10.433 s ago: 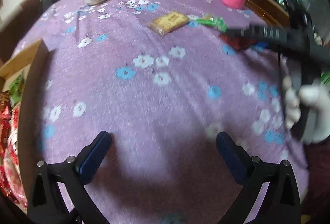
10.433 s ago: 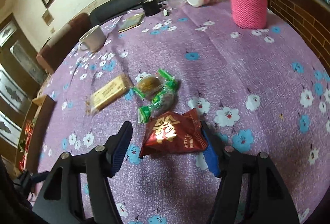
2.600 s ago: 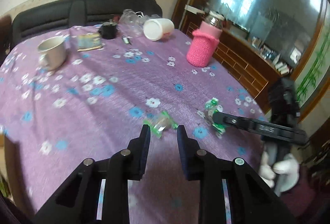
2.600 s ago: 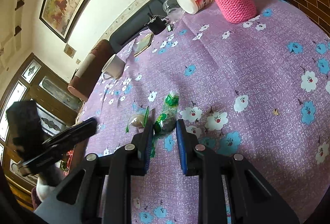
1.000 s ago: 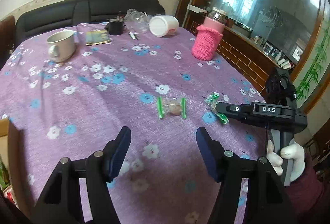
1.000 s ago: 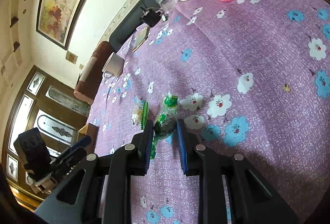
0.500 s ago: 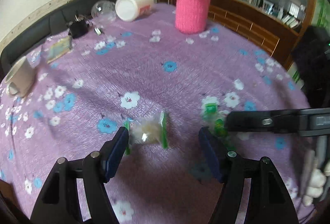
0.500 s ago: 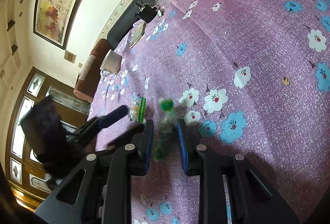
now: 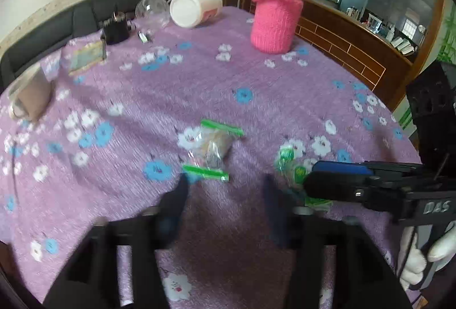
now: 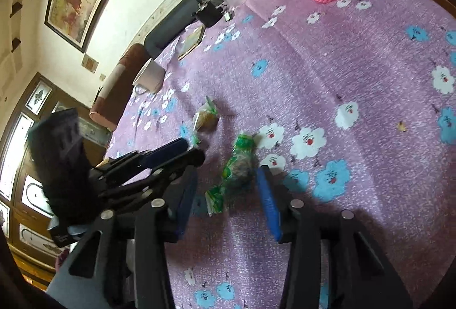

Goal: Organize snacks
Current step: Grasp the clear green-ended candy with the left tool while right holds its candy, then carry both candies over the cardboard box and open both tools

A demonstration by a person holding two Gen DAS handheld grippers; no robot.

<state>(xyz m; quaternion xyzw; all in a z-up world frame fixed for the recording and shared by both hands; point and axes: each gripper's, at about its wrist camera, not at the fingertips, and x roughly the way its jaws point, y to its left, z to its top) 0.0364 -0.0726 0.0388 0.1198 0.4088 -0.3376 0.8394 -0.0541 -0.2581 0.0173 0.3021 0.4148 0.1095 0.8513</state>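
Near the pink knitted jar (image 9: 276, 21), two green-ended snack packets lie loose on the cloth: lighter packet (image 9: 211, 148) ahead of left gripper (image 9: 225, 183), jaws wide, empty; darker packet (image 10: 238, 166) between right gripper (image 10: 228, 189) jaws, just opened, not pressing. Both left to stow.

L gripper (image 9: 225, 206) & R gripper (image 10: 228, 195): jaws apart
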